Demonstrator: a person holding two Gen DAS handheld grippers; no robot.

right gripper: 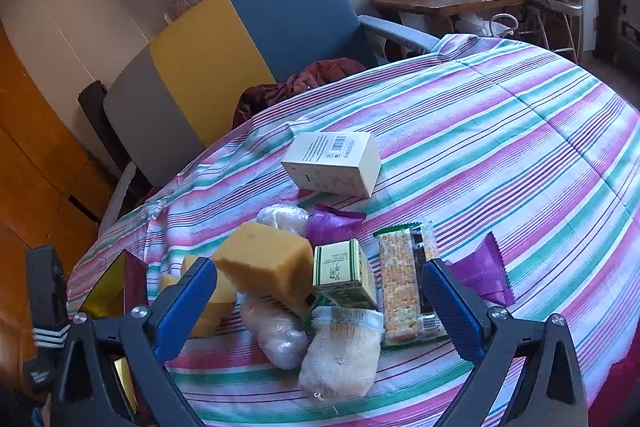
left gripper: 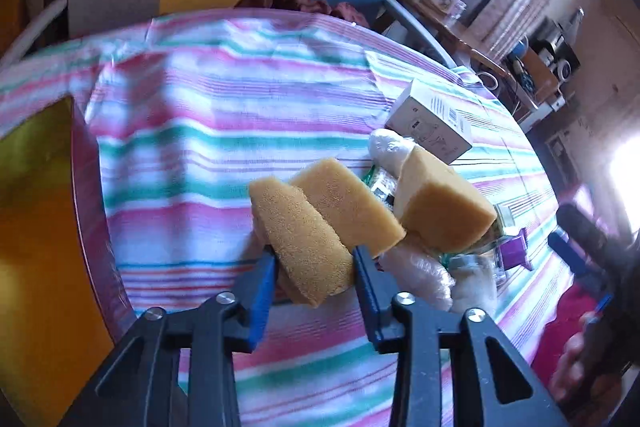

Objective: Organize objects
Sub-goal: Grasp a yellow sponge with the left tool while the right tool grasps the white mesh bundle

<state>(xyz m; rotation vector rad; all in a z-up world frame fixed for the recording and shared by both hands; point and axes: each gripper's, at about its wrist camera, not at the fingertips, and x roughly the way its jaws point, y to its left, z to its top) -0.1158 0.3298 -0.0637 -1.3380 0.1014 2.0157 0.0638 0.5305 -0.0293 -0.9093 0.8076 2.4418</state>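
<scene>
Left gripper [left gripper: 314, 259] clamps sponge [left gripper: 298, 239] pointing up-left

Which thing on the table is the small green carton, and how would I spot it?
Start at the striped tablecloth and find the pile nearest the camera. The small green carton stands upright between the yellow sponge and the long cracker packet. It alone is a green-and-cream printed box.
</scene>
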